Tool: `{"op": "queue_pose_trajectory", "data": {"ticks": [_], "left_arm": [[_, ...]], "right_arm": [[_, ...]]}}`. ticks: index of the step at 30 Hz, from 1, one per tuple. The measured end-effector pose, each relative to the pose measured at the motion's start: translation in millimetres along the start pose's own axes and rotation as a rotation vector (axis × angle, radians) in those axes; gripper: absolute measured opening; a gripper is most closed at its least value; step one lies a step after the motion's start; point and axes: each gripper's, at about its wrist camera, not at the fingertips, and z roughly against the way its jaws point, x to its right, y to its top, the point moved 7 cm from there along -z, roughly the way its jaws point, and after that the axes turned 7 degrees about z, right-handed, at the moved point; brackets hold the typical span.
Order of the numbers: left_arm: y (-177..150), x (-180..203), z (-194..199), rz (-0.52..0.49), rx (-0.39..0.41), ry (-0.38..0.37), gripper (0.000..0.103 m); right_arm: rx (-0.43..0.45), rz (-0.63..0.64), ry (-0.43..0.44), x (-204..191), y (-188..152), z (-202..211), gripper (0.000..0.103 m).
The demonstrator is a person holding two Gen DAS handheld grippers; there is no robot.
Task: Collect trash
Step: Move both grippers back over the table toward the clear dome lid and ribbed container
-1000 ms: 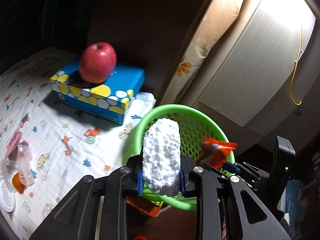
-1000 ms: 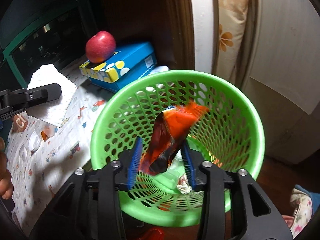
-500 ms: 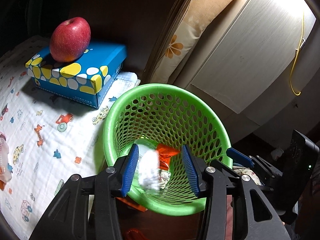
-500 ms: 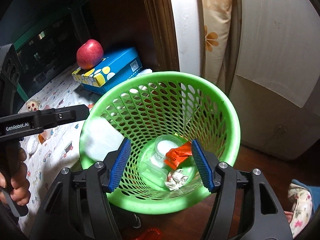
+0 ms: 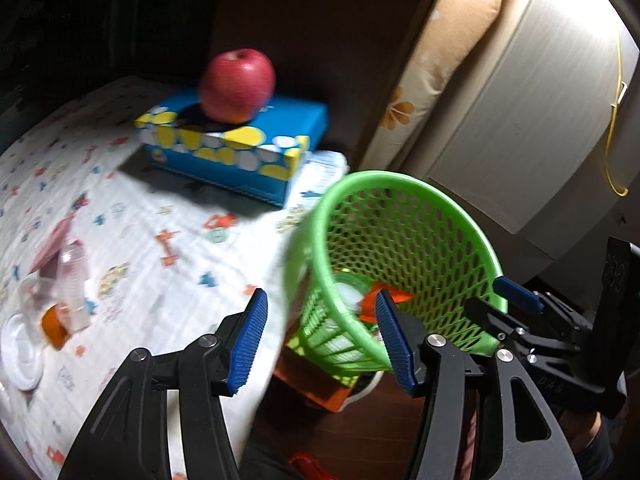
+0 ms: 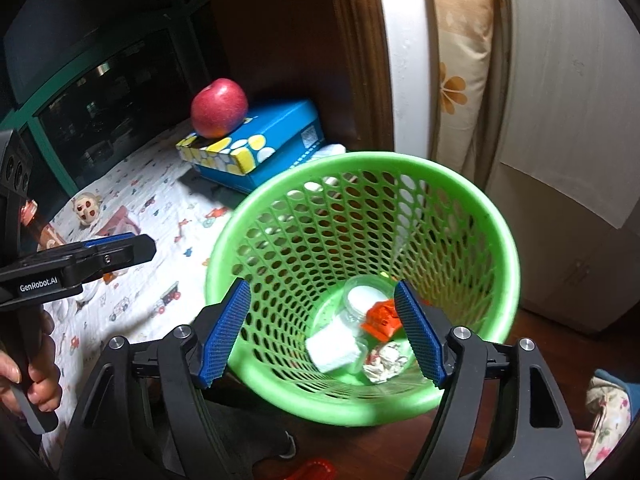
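While its jaws open empty, the right hand-held gripper (image 6: 322, 330) hovers over binned foam (image 6: 332, 347).

Clear bottle (image 5: 74, 280) on the cloth is motion-blurred; right tool's (image 5: 516, 292) far finger hides behind the basket (image 5: 400, 184)

Bright green perforated basket (image 6: 496, 240), red apple (image 6: 219, 107) on blue box with yellow and white spots (image 6: 256, 148), white cloth printed with small orange and blue motifs (image 5: 132, 236), white foam block (image 6: 334, 348), orange-red wrapper (image 6: 380, 320), black grippers' blue ribbed pads (image 6: 224, 336).
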Motion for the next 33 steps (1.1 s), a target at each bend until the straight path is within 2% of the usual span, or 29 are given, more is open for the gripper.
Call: {"op": "queue_pose_trajectory", "data": {"ticks": [12, 20, 28, 33], "left_arm": [[-19, -126, 60, 0.143, 0.086, 0.235, 0.07], [-38, -224, 102, 0.271, 0.124, 0.402, 0.072], [-64, -320, 130, 0.412, 0.122, 0.539, 0.072], [-81, -362, 133, 0.475, 0.094, 0.576, 0.072]], "right_arm": [[-0.009, 0.095, 0.105, -79, 17, -20, 0.077], [-0.03, 0.151, 0.179, -135, 24, -35, 0.077], [-0.042, 0.207, 0.236, -187, 31, -46, 0.078], [-0.047, 0.246, 0.274, -220, 39, -57, 0.078]]}}
